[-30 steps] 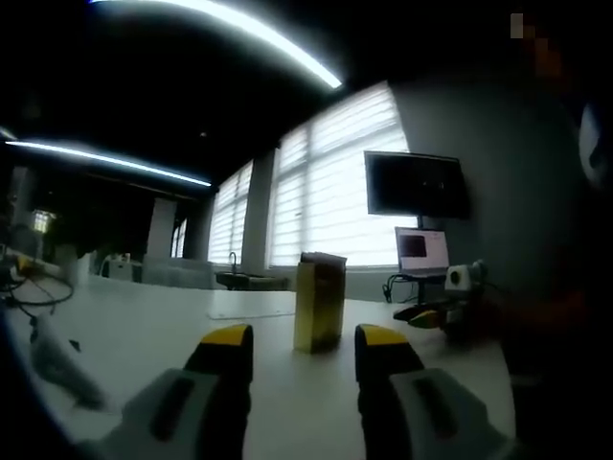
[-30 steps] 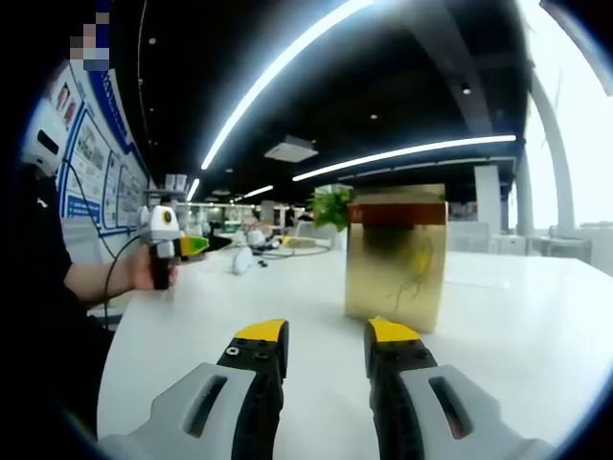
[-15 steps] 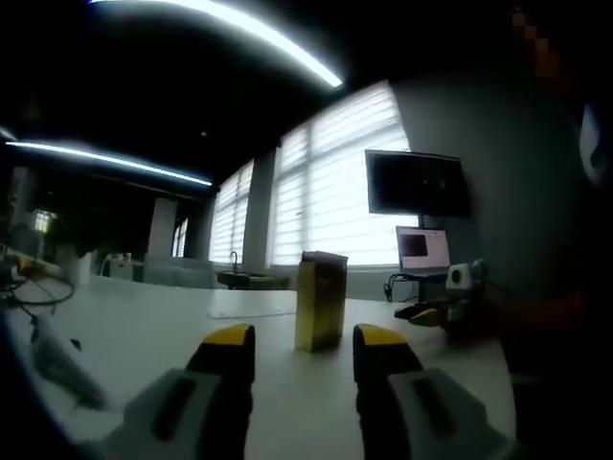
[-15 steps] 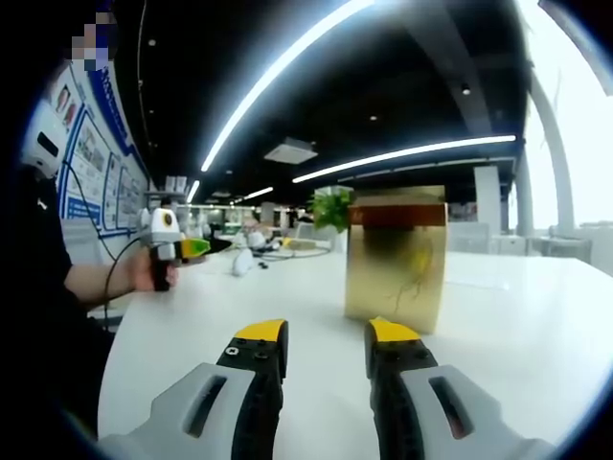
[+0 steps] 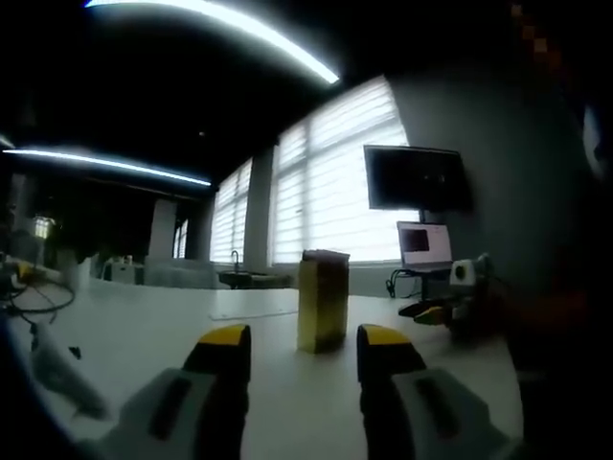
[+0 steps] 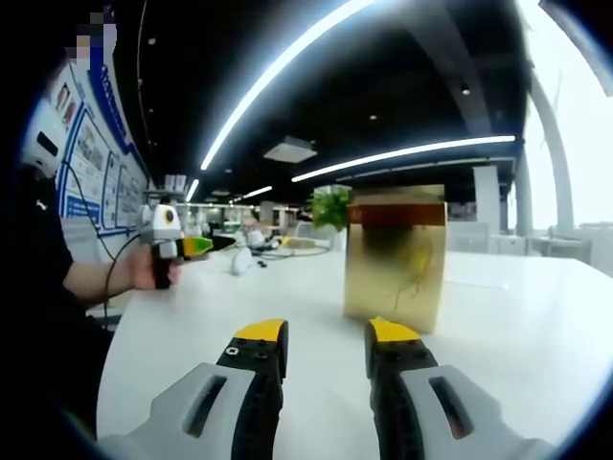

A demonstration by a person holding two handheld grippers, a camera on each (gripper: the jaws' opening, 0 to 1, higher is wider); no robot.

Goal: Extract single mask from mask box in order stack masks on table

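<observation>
Mask box point(image 6: 396, 257) stands upright on white surface point(image 6: 239, 316), straight ahead of right claw point(image 6: 328, 337) and near its tips, not touching. In right gripper view the box is a tall gold/yellow carton w/ shiny faces, dark reddish-brown band across the top edge, faint line drawing on the front face, dark smudgy shading on left part of that face. Top looks closed; can't see any mask sticking out.

In left gripper view same mask box point(image 5: 322, 300) is farther off, small, tall, narrow, dull gold, backlit by the bright blinds point(image 5: 326, 182) behind it. It sits on the surface point(image 5: 144, 331) between and beyond the two tips of left claw point(image 5: 303, 337).

Left claw: jaws apart, yellow tips, grey bodies, nothing between them. Right claw: jaws apart too, yellow tips, nothing held.

Right gripper view, left side: a hand point(image 6: 146, 271) holds the left claw point(image 6: 206, 245) up over the surface, well apart from the box; white/grey body w/ yellow-green tip, pointing toward the box. Left gripper view, right side: right claw point(image 5: 421, 310) low over the surface, dark, details hard to make out.

Bkgd left gripper view: dark monitor point(image 5: 415, 177) on wall, lit laptop screen point(image 5: 423, 244) below it, a cable point(image 5: 34, 302) on far left of surface. Bkgd right gripper view: green plant point(image 6: 330, 206) behind box, ceiling light strips point(image 6: 278, 67), posters point(image 6: 91, 158) on wall at left.
</observation>
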